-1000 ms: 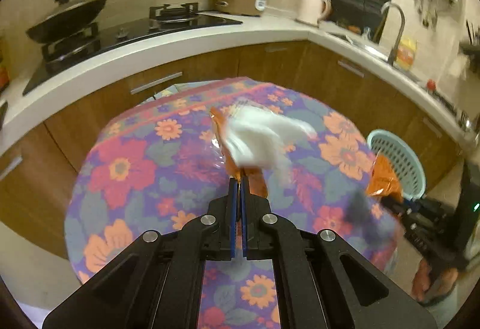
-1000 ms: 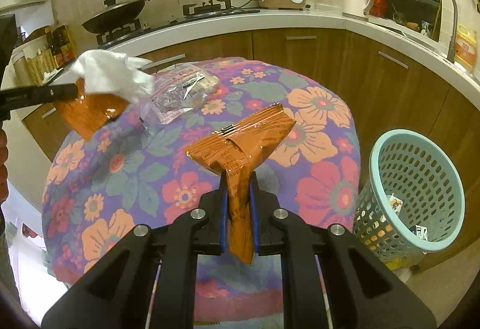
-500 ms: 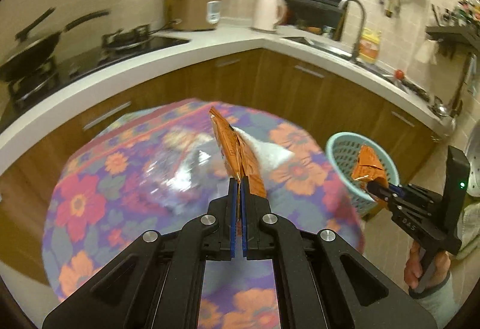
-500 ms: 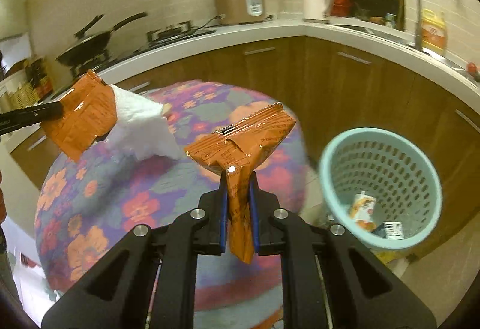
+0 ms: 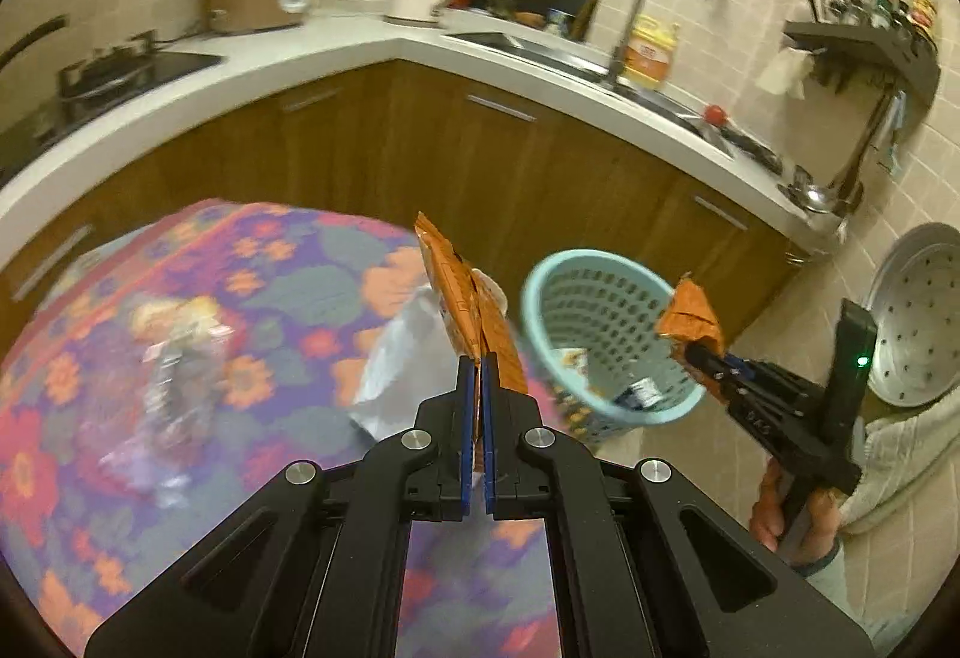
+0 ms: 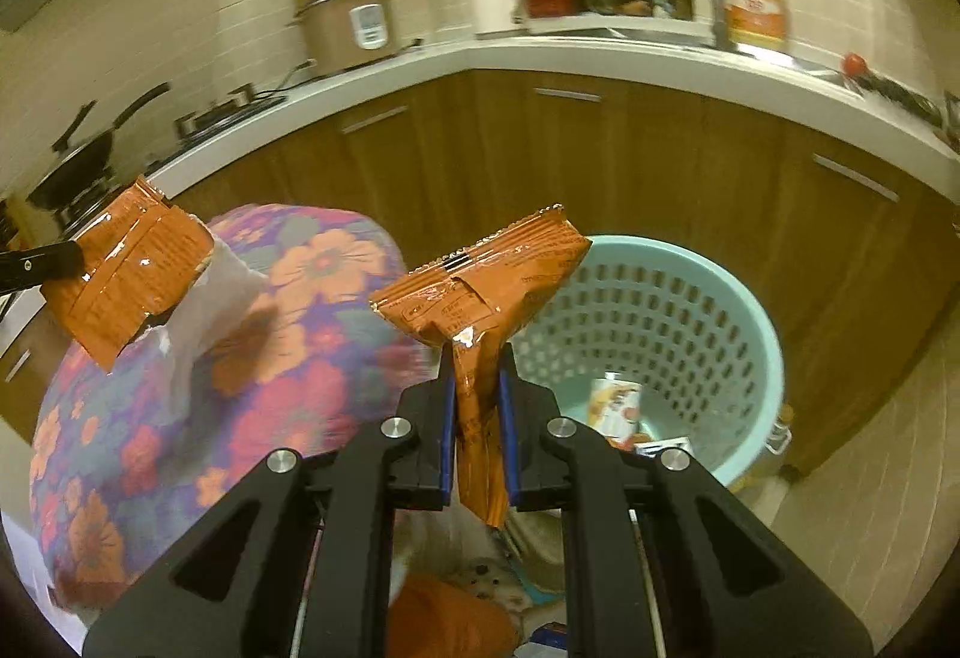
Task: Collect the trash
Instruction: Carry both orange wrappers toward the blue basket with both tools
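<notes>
So both loads have been swung off the flowered table [image 5: 180,358] and over toward the teal basket [image 6: 690,310]: the left gripper [image 5: 478,376] is clamped tight on an orange wrapper [image 5: 462,298] plus a white tissue [image 5: 402,358], just left of the basket. The right gripper [image 6: 474,388] is pinched narrow on a second orange packet [image 6: 480,280], now held right at the basket's near rim. A drop looks imminent, and a clear wrapper [image 5: 168,358] is left on the table, well left of the basket.

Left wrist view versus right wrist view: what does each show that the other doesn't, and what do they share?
Left wrist only: the hand holding the right gripper, and clear wrapping on the table. Right wrist only: a frying pan on the stove. Both show the blue basket, two orange wrappers, the left one and the right one, and white tissue.
</notes>
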A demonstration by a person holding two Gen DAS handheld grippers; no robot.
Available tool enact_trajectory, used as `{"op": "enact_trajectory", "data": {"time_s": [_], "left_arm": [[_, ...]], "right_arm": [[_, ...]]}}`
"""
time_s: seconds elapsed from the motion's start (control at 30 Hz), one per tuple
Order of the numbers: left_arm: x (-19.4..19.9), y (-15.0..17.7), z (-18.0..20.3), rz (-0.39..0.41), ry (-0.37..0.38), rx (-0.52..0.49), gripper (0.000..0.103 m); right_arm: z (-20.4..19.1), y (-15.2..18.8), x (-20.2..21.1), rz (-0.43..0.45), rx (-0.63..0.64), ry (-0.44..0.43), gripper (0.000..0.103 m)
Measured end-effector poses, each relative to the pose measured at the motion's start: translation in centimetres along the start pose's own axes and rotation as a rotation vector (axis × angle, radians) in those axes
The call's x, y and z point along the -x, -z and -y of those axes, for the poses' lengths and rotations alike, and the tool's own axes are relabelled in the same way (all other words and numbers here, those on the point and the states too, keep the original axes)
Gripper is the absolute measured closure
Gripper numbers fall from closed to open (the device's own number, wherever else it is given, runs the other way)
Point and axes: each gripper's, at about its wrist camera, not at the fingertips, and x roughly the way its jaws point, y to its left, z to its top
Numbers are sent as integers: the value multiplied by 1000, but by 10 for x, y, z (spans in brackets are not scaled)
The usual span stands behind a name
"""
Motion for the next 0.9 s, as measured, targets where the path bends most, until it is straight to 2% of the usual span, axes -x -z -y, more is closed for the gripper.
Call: {"op": "enact_trajectory", "data": {"time_s": [0.1,0.17,0.23,0.27,0.33,0.4,0.47,0.5,0.63,0.7,0.8,0.9], "left_arm": [[-32,-7,18,-34,11,-30,103],[-52,-10,18,-62,27,-9,103],[-60,-10,12,-79,-4,29,103],[-58,-10,7,-72,-16,43,103],[-44,-12,-12,-48,-98,78,103],[-21,-12,-31,-3,-130,124,103],[13,-9,-50,66,-233,158,103],[22,-8,-54,83,-260,159,103],[30,6,-83,-2,-288,228,103],[32,18,-87,-26,-243,248,103],[35,28,-74,-40,-117,229,103],[39,28,-54,7,88,216,103]], "right_arm": [[23,2,-9,-17,-29,19,93],[34,4,-16,-30,-42,30,93],[41,5,-20,-41,-51,29,93],[46,6,-22,-47,-58,29,93],[52,8,-25,-53,-64,29,93],[55,11,-29,-57,-74,20,93],[52,12,-32,-60,-78,5,93],[50,12,-34,-60,-77,-1,93],[37,9,-36,-53,-66,-32,93],[32,8,-35,-50,-57,-37,93],[28,6,-32,-48,-43,-30,93],[30,5,-24,-36,-39,-16,93]]}}
